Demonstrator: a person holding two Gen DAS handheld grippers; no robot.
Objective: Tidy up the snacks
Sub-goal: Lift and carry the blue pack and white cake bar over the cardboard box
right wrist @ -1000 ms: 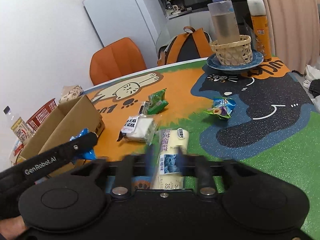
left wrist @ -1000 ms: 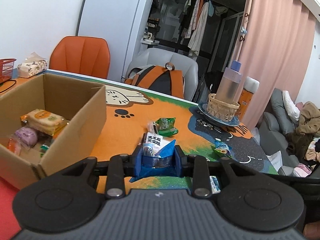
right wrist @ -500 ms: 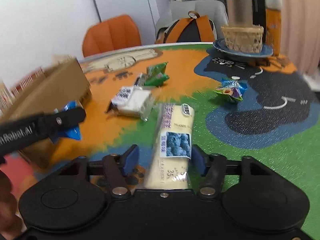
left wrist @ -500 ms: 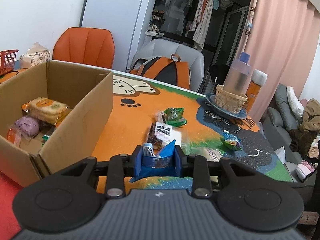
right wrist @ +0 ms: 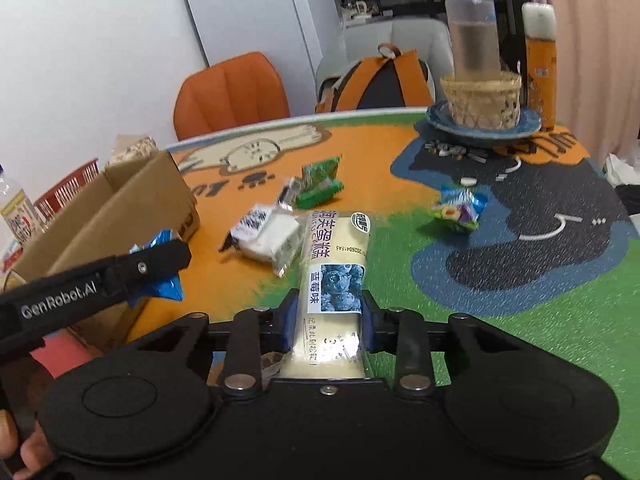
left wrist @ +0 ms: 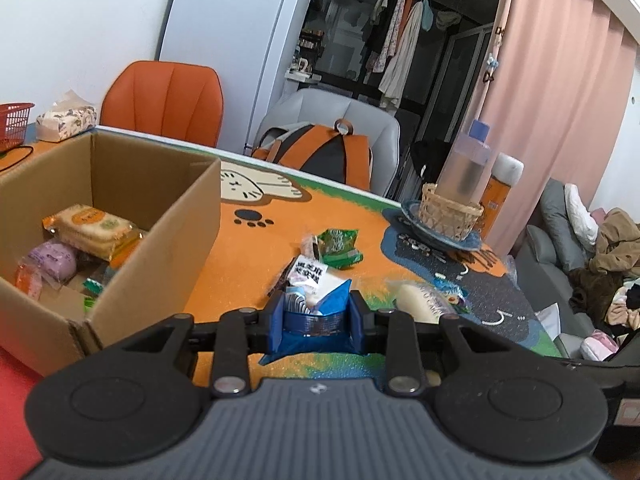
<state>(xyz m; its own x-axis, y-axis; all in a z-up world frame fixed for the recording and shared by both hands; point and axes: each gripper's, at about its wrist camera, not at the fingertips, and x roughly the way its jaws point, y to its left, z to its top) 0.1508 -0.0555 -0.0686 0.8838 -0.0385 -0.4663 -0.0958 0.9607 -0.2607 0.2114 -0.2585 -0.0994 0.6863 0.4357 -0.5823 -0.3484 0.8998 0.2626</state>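
My left gripper (left wrist: 318, 312) is shut on a blue snack packet (left wrist: 320, 308), held just right of the open cardboard box (left wrist: 160, 240). The box holds a yellow pack (left wrist: 92, 226), a purple one (left wrist: 52, 258) and smaller items. My right gripper (right wrist: 330, 312) has its jaws closing, and the pads press both sides of a long cream cake packet (right wrist: 336, 256) lying on the mat. The right wrist view also shows the left gripper (right wrist: 160, 264) with the blue packet (right wrist: 160, 286) by the box (right wrist: 132, 200). A white packet (right wrist: 268, 232), a green packet (right wrist: 318, 186) and a small blue-green packet (right wrist: 460, 208) lie loose.
A wicker basket (right wrist: 480, 100) with a bottle stands on a blue plate at the far right, beside an orange can (right wrist: 540, 68). An orange chair (left wrist: 164, 100) and a grey chair with a backpack (left wrist: 320, 152) stand behind the table. A red basket (left wrist: 14, 124) sits far left.
The right gripper's jaws have narrowed from wide apart to against the sides of the cream cake packet. The left gripper still holds the blue packet near the box.
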